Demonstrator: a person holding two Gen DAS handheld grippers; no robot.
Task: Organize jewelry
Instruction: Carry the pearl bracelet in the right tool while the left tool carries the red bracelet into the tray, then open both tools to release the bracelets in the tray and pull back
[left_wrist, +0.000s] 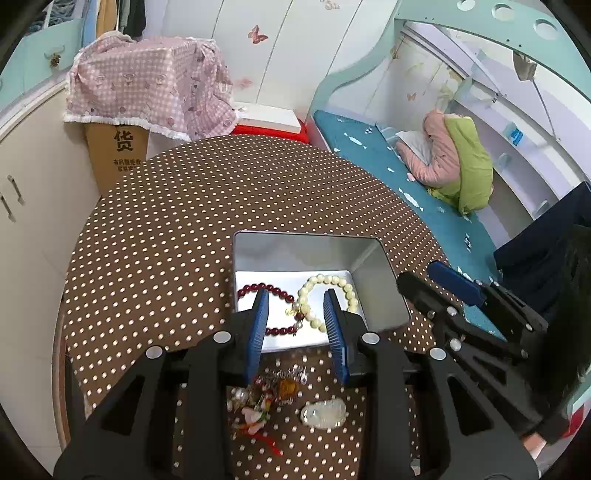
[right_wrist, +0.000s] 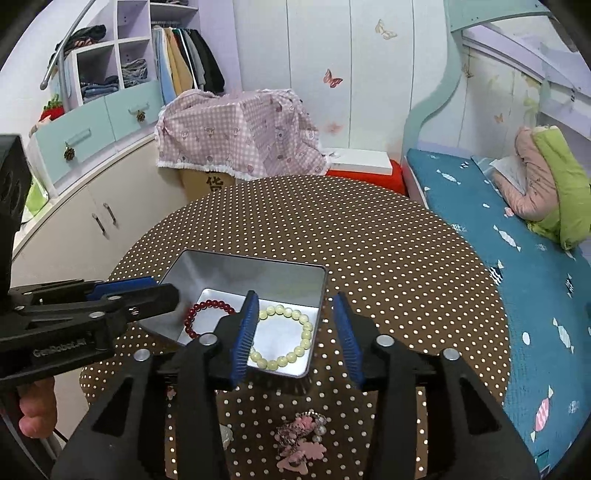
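Observation:
A silver tin box (left_wrist: 380, 280) (right_wrist: 207, 269) stands on the polka-dot table. In it lie a dark red bead bracelet (left_wrist: 280, 291) (right_wrist: 210, 306) and a pale cream bead bracelet (left_wrist: 332, 280) (right_wrist: 299, 317). My left gripper (left_wrist: 295, 306) is open and empty, over the tin's near edge. It shows at the left of the right wrist view (right_wrist: 162, 295). My right gripper (right_wrist: 295, 310) is open and empty over the tin's right side, and shows at the right of the left wrist view (left_wrist: 424, 273). Loose trinkets (left_wrist: 266, 395), a clear pendant (left_wrist: 325, 413) and a pink flower piece (right_wrist: 303, 439) lie on the table in front of the tin.
The round table (left_wrist: 221, 206) has a brown cloth with white dots. A bed with a teal cover (right_wrist: 517, 258) is to the right, white cupboards (right_wrist: 74, 221) to the left, a box under a pink checked cloth (right_wrist: 240, 133) behind.

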